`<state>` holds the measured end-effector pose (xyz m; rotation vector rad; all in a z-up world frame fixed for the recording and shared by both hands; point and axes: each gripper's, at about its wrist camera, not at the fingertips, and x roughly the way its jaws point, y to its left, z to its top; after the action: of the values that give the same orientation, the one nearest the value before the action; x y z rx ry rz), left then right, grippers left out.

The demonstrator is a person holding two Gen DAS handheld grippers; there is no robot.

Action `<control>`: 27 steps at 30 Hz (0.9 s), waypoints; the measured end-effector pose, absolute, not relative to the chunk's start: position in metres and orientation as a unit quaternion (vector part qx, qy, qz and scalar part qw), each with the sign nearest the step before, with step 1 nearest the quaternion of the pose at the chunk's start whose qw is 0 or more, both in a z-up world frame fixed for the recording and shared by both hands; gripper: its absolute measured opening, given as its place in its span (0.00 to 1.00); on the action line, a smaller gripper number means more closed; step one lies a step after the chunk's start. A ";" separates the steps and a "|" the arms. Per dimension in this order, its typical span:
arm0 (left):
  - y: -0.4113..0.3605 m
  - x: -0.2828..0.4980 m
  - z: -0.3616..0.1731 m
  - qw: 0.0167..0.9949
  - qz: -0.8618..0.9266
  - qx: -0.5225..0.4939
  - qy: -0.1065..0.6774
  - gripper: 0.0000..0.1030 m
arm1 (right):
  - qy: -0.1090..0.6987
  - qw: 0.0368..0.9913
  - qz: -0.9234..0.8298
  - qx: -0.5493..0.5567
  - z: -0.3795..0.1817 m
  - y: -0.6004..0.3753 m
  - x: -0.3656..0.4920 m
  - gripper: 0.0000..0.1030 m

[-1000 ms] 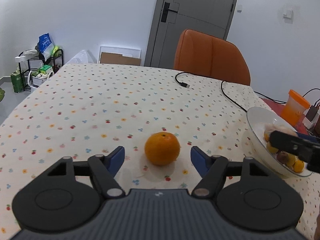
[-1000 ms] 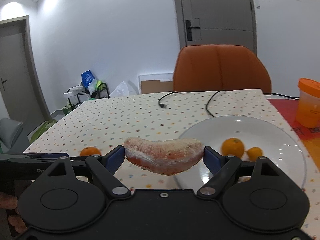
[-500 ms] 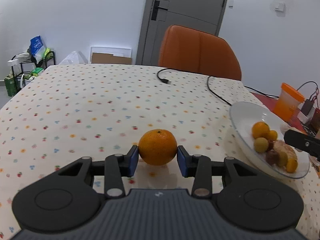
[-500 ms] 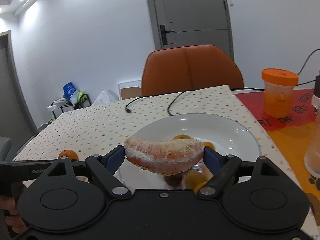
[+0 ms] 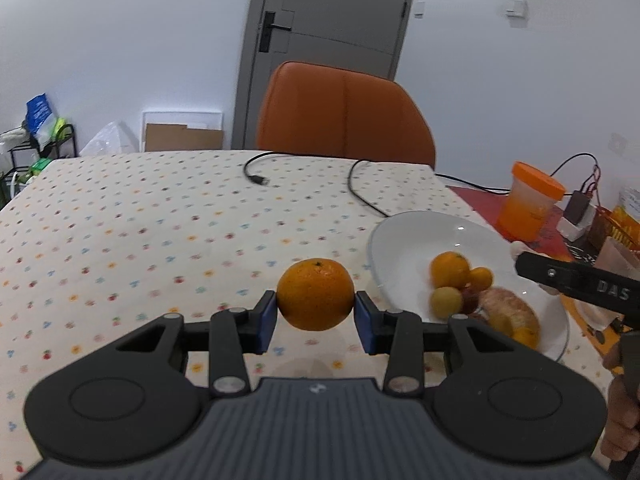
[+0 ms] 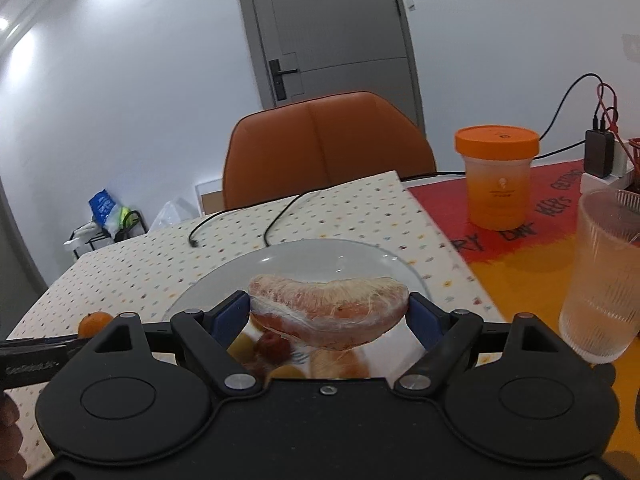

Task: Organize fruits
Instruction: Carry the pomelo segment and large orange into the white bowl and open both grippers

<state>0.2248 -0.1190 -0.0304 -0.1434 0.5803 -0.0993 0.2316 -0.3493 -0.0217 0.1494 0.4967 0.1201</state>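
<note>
The left hand-held gripper (image 5: 315, 317) is clenched on an orange (image 5: 315, 294), its blue pads pressed against both sides of the fruit; its jaws have just been closing, with the orange between them. The orange hangs clear of the counter (image 5: 160, 216), which is covered by a cloth with small coloured dots, and sits just left of the white plate (image 5: 416, 232). A black cable (image 5: 360, 188) lies across the far part of the cloth, in front of an orange chair (image 5: 344, 112). On the plate rest a smaller orange (image 5: 449, 269), a few small yellow and dark fruits, and a peeled citrus segment (image 5: 508, 308), grouped toward its right half. The right hand-held gripper (image 6: 329, 312) is grasping a large peeled pomelo segment (image 6: 328, 312) end to end, with the jaws set wide. This segment is held level above the plate, over the fruit already lying there. To the right, on a red and yellow mat (image 6: 520, 248), stand an orange-lidded tub (image 6: 496, 176) and a ribbed glass (image 6: 604, 272), both apart from the plate.
</note>
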 end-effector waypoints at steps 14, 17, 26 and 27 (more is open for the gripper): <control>-0.156 0.244 -0.020 0.956 -0.076 -0.056 0.277 0.39 | 0.233 0.967 0.055 0.083 -0.015 -0.363 0.242 0.84; -0.163 0.246 -0.020 0.955 -0.084 -0.051 0.278 0.39 | 0.238 0.965 0.054 0.095 -0.017 -0.369 0.236 0.84; -0.172 0.243 -0.016 0.960 -0.088 -0.038 0.264 0.43 | 0.250 0.960 0.058 0.108 -0.022 -0.373 0.213 0.84; -0.172 0.242 -0.016 0.959 -0.087 -0.038 0.266 0.44 | 0.252 0.960 0.060 0.109 -0.022 -0.373 0.212 0.84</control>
<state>0.2425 -0.1718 -0.0160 -0.0777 0.5397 -0.1772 0.2122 -0.3727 -0.0223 0.2215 0.5105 0.1218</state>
